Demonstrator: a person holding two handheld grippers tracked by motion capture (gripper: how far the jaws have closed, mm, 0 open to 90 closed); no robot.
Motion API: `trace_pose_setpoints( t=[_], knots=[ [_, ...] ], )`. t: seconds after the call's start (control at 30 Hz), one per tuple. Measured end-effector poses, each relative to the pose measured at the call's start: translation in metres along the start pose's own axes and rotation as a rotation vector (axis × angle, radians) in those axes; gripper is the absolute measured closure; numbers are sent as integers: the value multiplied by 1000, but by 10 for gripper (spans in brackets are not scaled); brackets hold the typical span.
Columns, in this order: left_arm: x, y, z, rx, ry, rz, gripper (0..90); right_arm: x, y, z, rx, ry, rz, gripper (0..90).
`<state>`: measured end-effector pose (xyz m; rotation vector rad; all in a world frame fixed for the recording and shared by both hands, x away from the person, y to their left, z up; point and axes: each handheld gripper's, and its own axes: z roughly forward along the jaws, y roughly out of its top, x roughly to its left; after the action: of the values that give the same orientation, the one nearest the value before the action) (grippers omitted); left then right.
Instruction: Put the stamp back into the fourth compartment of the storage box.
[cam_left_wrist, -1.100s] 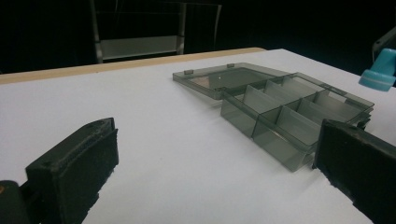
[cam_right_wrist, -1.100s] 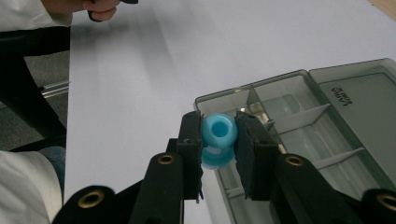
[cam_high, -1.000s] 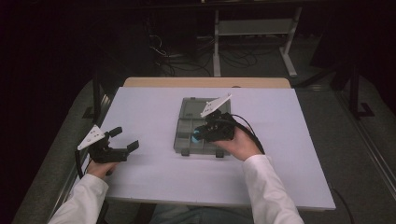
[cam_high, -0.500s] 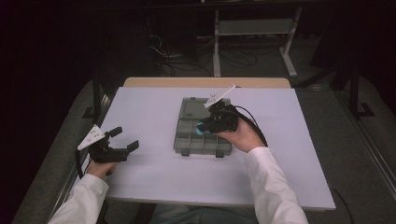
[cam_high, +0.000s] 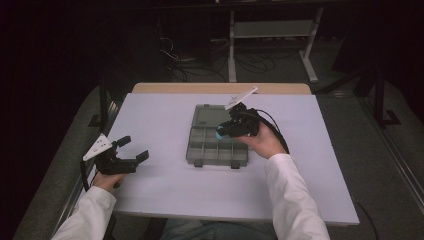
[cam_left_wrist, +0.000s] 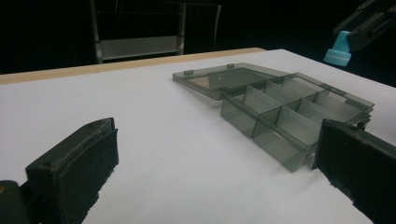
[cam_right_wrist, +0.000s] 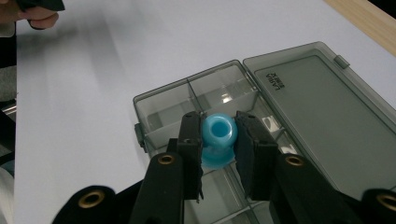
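1. At my far left, about eight o'clock on the white table (cam_high: 165, 200), I hold the left gripper (cam_high: 131, 152) low with its jaws spread and nothing between them; it sits where it did a second ago.
2. At centre lies the smoky-grey translucent plastic compartment box (cam_high: 210, 150), lid folded flat toward twelve o'clock, every visible cell bare.
3. The right gripper (cam_right_wrist: 218, 140) pinches a small light-blue plastic spool-shaped piece (cam_right_wrist: 218, 136). Over the last second it has travelled from the box's six o'clock cells toward twelve and risen.
4. I judge the piece is now carried above the box's right-hand cells, not yet placed.
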<state>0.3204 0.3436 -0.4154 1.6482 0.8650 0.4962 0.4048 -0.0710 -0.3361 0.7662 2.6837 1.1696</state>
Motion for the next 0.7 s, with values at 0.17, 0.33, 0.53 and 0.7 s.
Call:
trace_pose_setpoints(
  t=[0.17,0.33,0.53,0.7],
  knots=[
    [0,0,0,2,1,-1,0,-6,-2,-1,-1,-7,24,713],
    [0,0,0,-1,-1,-2,0,-13,-5,-2,-5,-7,63,713],
    [0,0,0,0,-1,-1,0,-22,-10,-6,-5,-20,92,713],
    [0,0,0,-2,0,-3,0,-28,-14,-8,1,-29,104,713]
  ],
)
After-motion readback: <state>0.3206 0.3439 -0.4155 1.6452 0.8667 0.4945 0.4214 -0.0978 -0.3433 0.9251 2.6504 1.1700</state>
